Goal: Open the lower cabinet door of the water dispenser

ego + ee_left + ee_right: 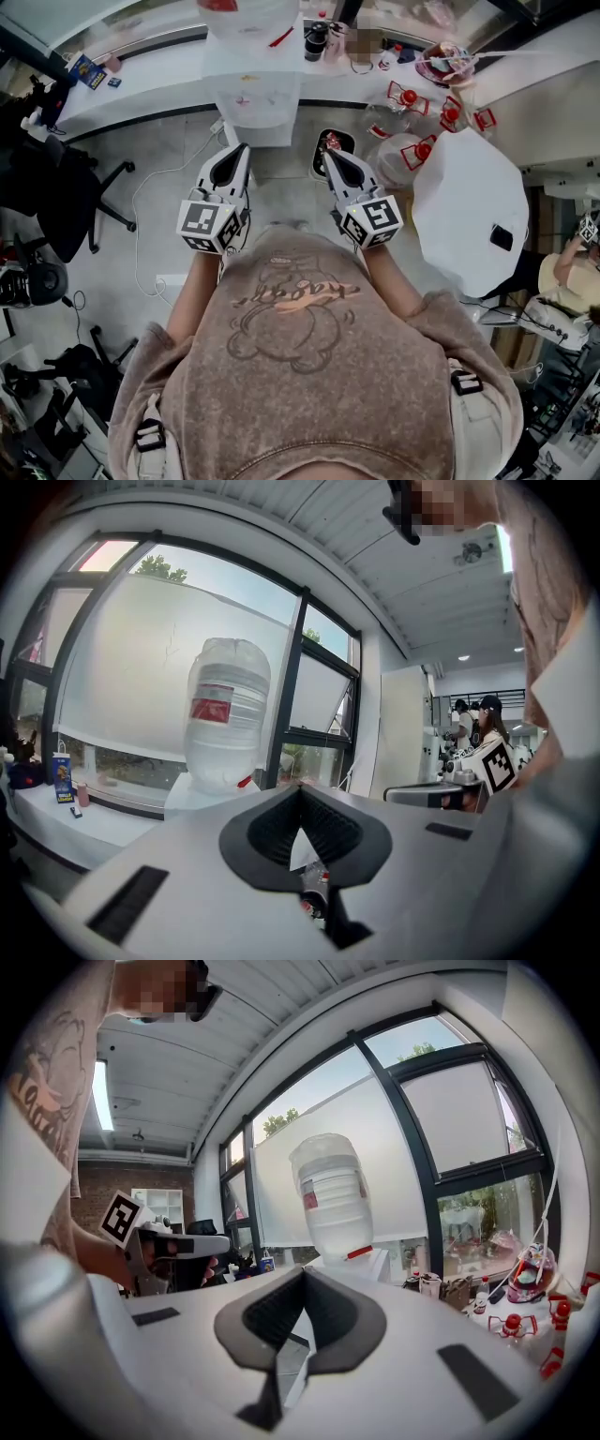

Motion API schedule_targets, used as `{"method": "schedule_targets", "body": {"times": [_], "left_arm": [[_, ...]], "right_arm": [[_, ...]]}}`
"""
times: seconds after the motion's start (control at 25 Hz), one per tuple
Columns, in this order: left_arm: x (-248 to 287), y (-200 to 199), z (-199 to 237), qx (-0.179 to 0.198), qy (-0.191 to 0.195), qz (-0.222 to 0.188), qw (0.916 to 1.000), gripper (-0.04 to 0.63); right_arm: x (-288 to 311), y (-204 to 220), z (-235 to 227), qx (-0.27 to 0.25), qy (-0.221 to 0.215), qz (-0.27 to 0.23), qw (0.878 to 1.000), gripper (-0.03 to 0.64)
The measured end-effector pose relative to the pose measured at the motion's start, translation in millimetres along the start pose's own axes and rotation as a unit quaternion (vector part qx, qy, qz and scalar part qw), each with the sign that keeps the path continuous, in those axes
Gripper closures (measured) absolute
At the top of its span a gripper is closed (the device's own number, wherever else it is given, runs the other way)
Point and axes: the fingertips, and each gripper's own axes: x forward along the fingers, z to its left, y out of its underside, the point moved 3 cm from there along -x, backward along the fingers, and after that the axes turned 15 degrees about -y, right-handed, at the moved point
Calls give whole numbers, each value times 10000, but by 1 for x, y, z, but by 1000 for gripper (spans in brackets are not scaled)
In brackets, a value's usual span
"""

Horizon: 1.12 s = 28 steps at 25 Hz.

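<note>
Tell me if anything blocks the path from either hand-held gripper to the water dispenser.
Nothing visible does: only bare floor lies between the left hand-held gripper, the right hand-held gripper and the water dispenser. A dark container stands right of the dispenser.

- showing off clear ribbed plastic on the water bottle (330,1199)
- rocking smooth matt grey plastic on the left gripper (239,152) and right gripper (329,156)
- going with soft cloth on the shirt (309,375)

Brown cartoon-print T-shirt (309,375); white left claw (241,148), right claw (328,154); black-white marker cubes (208,225).
</note>
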Motion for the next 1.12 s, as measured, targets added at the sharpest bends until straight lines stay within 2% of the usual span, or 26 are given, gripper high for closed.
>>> {"method": "schedule_targets", "body": {"times": [1.12], "left_arm": [[-7,4,-17,-95,-230,20,9997,583]], "right_arm": [[-14,-6,-4,-70,150,-93,9998,612]]}}
